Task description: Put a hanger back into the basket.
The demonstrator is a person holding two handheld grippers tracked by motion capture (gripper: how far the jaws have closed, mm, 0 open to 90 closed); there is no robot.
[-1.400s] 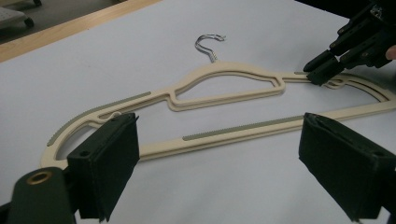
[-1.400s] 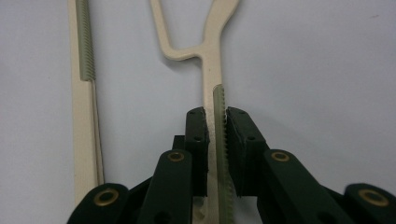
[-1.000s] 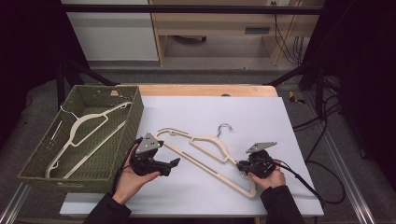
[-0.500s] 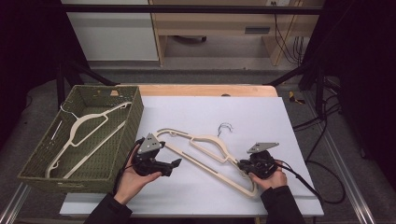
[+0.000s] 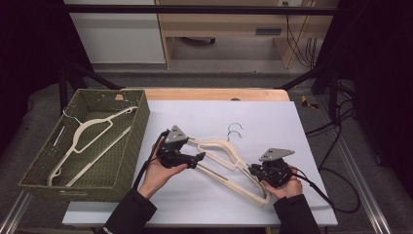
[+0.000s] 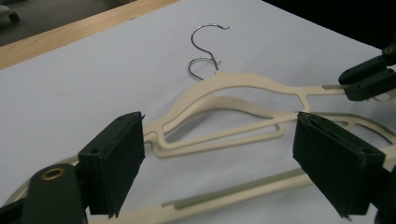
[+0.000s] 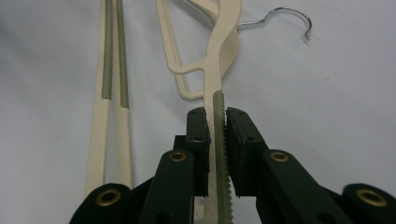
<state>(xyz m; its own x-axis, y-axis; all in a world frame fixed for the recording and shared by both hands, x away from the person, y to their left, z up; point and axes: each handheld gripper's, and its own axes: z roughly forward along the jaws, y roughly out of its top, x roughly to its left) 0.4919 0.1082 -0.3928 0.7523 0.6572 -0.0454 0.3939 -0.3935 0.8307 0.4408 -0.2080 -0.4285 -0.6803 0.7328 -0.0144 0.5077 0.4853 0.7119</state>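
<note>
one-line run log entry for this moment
left gripper: open over hangers | right gripper: shut on cream hanger shoulder | basket: one hanger inside

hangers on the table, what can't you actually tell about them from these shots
- How many hangers are stacked: in the high view they overlap and are too small to count.
- Far shoulder end, right gripper view: the right gripper is shut on it, and the bottom edge cuts it off.
- Lower bar, left gripper view: the left gripper's open jaws and the frame edges hide both ends.
</note>
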